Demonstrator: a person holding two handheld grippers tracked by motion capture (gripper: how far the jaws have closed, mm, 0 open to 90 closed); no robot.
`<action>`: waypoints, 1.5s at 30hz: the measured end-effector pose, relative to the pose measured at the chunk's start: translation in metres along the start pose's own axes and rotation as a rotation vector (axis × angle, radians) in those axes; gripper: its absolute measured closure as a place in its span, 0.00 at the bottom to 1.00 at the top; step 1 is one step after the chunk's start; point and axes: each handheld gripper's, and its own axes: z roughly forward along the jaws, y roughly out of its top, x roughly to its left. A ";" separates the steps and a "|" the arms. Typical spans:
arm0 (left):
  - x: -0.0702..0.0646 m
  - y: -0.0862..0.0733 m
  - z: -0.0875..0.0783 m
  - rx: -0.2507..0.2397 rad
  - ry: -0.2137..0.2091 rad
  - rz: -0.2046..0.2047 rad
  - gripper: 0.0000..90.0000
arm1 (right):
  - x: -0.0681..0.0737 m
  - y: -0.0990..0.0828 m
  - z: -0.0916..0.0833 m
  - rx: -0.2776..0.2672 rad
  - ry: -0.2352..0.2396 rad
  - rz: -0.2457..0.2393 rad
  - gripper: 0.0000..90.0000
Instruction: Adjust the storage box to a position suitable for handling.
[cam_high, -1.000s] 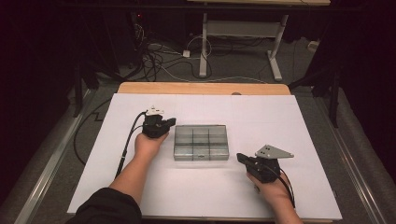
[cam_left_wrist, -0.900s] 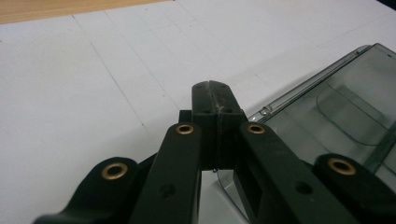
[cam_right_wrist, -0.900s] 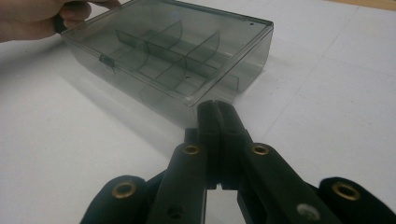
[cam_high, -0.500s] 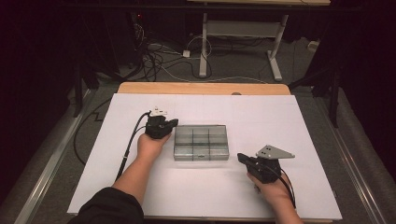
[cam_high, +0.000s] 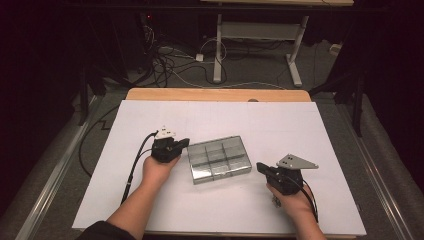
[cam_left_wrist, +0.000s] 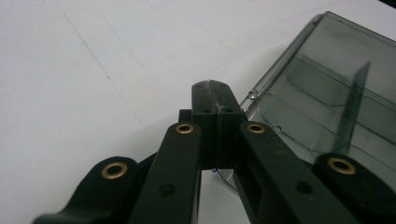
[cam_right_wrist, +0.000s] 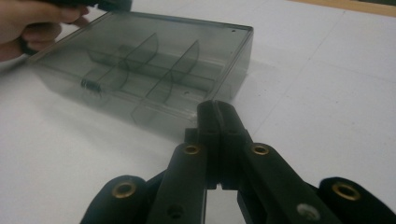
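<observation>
Now the left gripper (cam_high: 184, 144) has its black jaws pressed fully together with nothing between them, and its closed tip sits right against the near-left corner of the smoky translucent plastic compartment box with a shut lid (cam_high: 219, 158); from the left gripper view (cam_left_wrist: 212, 95) the box edge (cam_left_wrist: 327, 84) lies just to the right of the tip, touching or all but touching. Across the box, the right gripper (cam_high: 260, 167) is likewise fully closed on nothing, resting low just beyond the box's opposite corner, a small gap apart. The box sits skewed on the white table sheet (cam_high: 150, 115), between the two tools. By the look of it, the step in hand is nudging or turning the box with a closed tip. Next would call for a steady push along the sheet, with the right tool bracing the far corner so the box pivots rather than slides away.
</observation>
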 end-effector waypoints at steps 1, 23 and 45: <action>-0.004 -0.004 -0.004 -0.007 -0.001 0.001 0.98 | -0.001 0.000 0.000 0.000 -0.002 -0.001 1.00; -0.042 -0.057 -0.067 0.034 0.045 -0.012 0.98 | -0.010 0.009 0.008 0.000 -0.026 -0.019 1.00; -0.039 -0.069 -0.083 0.033 -0.019 -0.021 0.98 | -0.014 0.012 0.025 0.062 -0.004 -0.034 1.00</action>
